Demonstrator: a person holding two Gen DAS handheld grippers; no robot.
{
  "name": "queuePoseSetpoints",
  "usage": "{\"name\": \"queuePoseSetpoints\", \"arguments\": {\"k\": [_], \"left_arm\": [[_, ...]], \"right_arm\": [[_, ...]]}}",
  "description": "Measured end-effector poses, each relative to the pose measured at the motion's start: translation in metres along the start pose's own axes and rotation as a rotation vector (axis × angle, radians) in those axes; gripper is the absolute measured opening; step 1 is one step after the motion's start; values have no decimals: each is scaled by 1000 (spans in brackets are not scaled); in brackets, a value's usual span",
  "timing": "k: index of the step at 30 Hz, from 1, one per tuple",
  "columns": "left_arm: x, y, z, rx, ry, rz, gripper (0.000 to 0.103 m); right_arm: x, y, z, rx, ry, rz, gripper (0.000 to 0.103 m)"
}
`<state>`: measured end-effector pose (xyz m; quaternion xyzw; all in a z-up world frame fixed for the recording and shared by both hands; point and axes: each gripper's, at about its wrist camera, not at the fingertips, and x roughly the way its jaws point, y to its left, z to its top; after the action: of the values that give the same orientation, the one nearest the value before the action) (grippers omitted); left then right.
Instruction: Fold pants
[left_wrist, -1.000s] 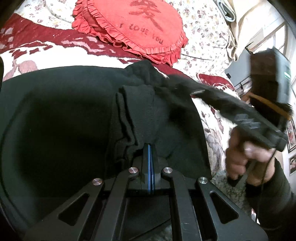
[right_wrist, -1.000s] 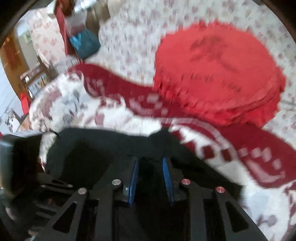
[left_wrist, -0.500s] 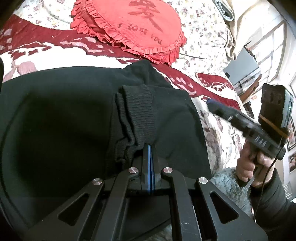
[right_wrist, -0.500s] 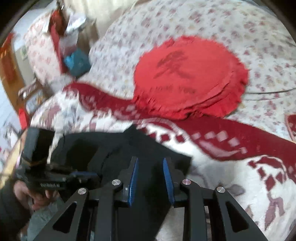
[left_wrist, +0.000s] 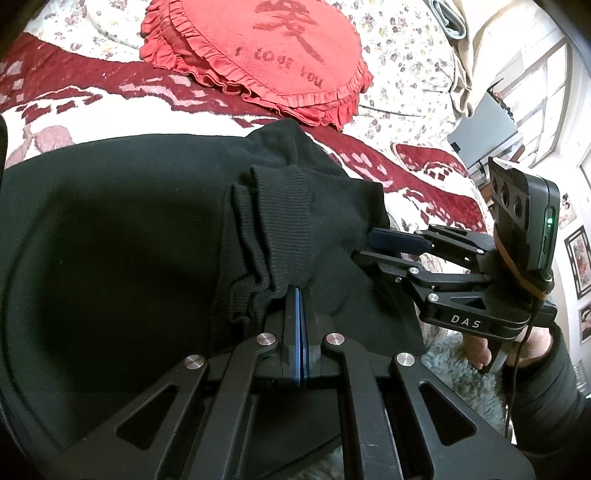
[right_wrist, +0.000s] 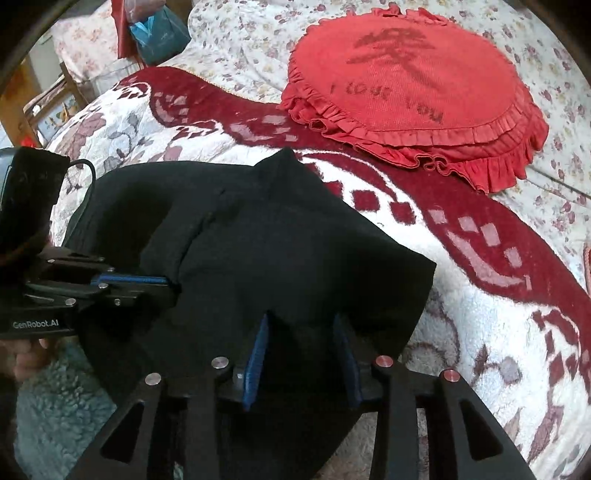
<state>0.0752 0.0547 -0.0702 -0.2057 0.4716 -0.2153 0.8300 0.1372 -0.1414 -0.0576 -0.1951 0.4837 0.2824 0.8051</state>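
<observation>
Black pants (left_wrist: 129, 240) lie folded on the bed, with the ribbed cuffs (left_wrist: 273, 218) stacked on top near me. My left gripper (left_wrist: 298, 291) is shut, and its tips pinch the bunched cuff; it shows from the side (right_wrist: 166, 280) in the right wrist view. My right gripper (right_wrist: 301, 319) points down at the near right edge of the pants (right_wrist: 277, 251). Its jaws are opening, and black cloth lies between the blue pads (right_wrist: 255, 354) without being pressed. In the left wrist view the right gripper (left_wrist: 369, 245) reaches the cloth's right edge.
A red ruffled cushion (right_wrist: 417, 85) lies beyond the pants on a red-and-white blanket (right_wrist: 480, 236) over a floral quilt (left_wrist: 406, 85). Grey fleecy fabric (left_wrist: 454, 365) borders the near edge. A hand (left_wrist: 480, 354) holds the right gripper. A window and a grey panel (left_wrist: 484, 136) stand at the far right.
The right gripper swung away from above the pants, then came down to their right edge with its jaws wider. The left gripper kept still on the cuff.
</observation>
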Motion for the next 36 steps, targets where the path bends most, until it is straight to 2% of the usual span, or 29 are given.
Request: {"name": "queuePoseSetpoints", "arguments": {"k": [17,23,29,36], "left_arm": [[1,-5,0,31,5,33,2],[3,-9,0,56,8,55,2],[3,-9,1,62,9,63,2],[3,-9,1,63,9,64,2]], "right_arm": [[3,13,-1,-75,0,-80,38],[3,9,-1,-52,-3,-55,38],[3,15,-2,-81,-4,-92,38],[3,10,-2,-55,-3,-61,38]]}}
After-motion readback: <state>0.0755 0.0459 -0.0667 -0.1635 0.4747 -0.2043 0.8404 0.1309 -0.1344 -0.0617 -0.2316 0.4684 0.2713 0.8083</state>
